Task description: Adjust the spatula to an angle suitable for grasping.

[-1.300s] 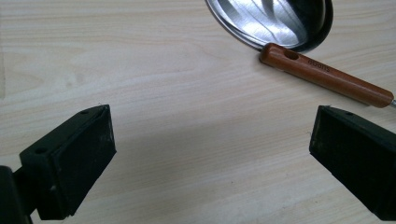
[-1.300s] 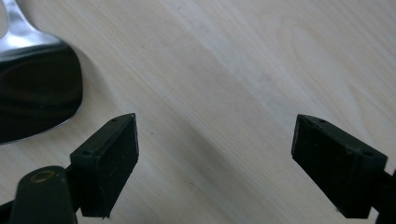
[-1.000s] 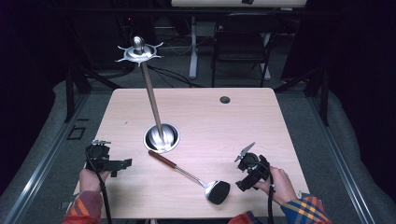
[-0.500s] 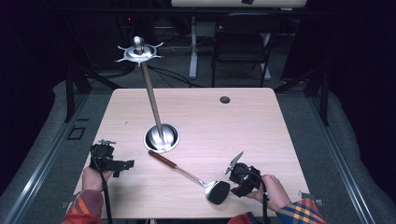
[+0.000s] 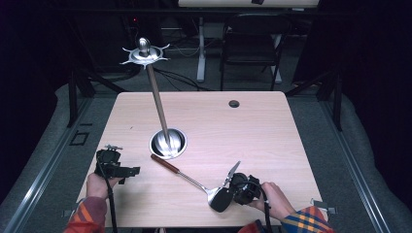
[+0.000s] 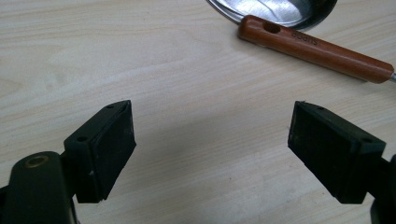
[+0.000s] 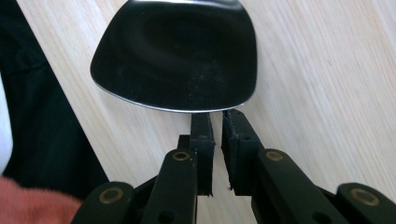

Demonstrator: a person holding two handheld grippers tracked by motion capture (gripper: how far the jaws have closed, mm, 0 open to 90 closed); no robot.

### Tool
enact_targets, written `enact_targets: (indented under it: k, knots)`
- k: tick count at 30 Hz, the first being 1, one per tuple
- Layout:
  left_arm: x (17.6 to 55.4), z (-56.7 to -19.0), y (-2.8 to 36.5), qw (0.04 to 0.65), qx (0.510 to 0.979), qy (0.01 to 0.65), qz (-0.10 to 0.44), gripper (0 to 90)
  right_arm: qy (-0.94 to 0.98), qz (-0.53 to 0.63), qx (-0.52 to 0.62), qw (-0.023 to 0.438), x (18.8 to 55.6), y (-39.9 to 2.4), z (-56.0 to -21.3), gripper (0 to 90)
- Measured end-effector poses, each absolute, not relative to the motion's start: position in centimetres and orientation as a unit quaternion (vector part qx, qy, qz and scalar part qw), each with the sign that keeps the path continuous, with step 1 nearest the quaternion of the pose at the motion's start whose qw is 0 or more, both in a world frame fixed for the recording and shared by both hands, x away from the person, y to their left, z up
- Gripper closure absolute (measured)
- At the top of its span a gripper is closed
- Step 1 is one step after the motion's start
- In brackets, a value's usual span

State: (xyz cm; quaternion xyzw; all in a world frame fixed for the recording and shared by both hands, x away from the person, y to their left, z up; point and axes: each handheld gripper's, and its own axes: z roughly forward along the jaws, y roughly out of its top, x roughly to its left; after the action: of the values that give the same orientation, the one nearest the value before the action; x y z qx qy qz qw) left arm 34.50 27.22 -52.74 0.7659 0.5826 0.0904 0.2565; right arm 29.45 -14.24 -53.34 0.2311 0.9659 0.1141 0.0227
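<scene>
At the near left of the table (image 5: pixel 272 121), the left tool (image 5: pixel 116 167) rests low in a hand (image 5: pixel 99 183), its jaws spread wide over bare wood with nothing between them. Just right of it, at the table's middle, stands a steel holder: a round base (image 5: pixel 167 143) with a tall rod (image 5: pixel 156 97) leaning up to a spiked top disc (image 5: pixel 144 54). From the base's near edge a spatula lies slanting toward the near right, its brown wooden handle (image 6: pixel 315 49) just beside the base and its dark blade (image 7: pixel 175 53) flat on the table. The right tool (image 7: pixel 215 140), held by a hand (image 5: pixel 272 196), has its jaws pressed nearly together, tips at the blade's edge; whether they pinch it I cannot tell. A small dark hole (image 5: pixel 234 103) sits far right.
</scene>
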Motion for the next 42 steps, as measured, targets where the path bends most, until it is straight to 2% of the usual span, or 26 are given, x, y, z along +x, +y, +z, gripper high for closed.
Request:
enact_targets:
  k: [11,21,42]
  knots:
    - [34.6,-52.8,27.0,0.250,0.767,0.584,0.090,14.8,0.972,0.122,0.198,0.040,28.8,-11.8,-53.4,82.6]
    - [34.6,-52.8,27.1,0.248,0.765,0.588,0.087,14.8,0.968,0.109,0.213,0.078,29.8,-12.8,-52.9,82.0]
    - [34.7,-53.3,26.3,0.232,0.768,0.593,0.067,14.1,0.978,0.124,0.146,0.079,29.1,-7.6,-53.2,82.4]
